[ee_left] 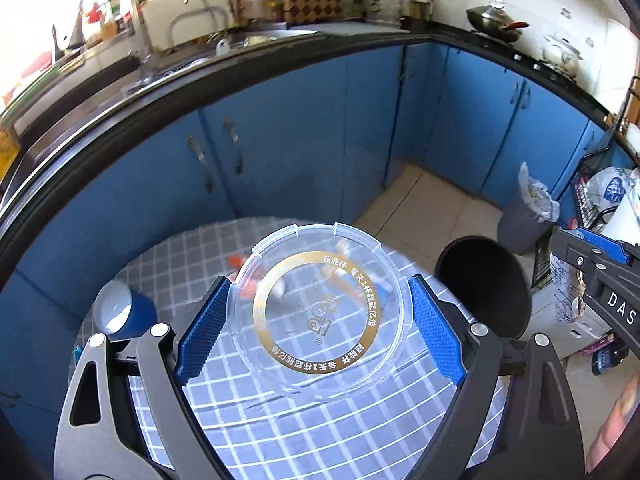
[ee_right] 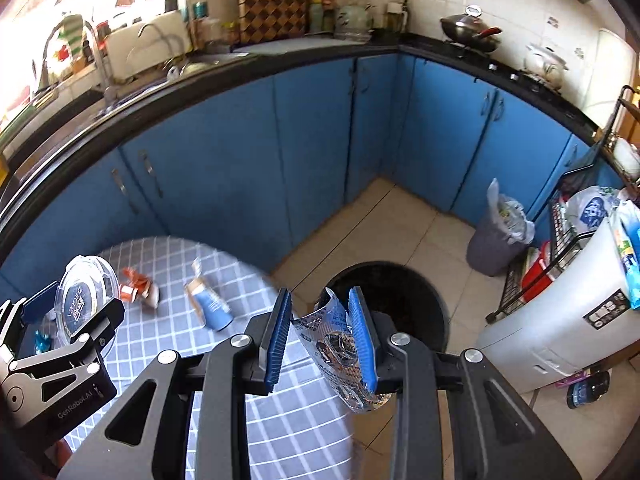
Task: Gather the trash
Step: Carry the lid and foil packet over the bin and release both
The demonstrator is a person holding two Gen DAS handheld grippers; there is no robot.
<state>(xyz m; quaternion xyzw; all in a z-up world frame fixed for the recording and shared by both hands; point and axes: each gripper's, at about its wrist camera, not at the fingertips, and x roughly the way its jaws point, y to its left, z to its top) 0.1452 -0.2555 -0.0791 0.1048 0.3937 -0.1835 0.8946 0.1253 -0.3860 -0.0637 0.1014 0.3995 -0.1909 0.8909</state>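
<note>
1. Table (ee_right: 240,420) with grey-white check cloth, lower left of the right wrist view, lower centre of the left wrist view (ee_left: 304,432).
2. On the cloth: crumpled orange wrapper (ee_right: 138,286), left of centre.
3. Blue carton (ee_right: 210,304) lying on its side, just right of the wrapper.
4. Blue cup (ee_left: 120,308) at the table's left edge in the left wrist view.
5. Tiled floor (ee_right: 384,224): black bin (ee_right: 424,304) beside the table, grey bin (ee_right: 496,240) with liner near the cabinets, white box (ee_right: 560,320) at right.
</note>
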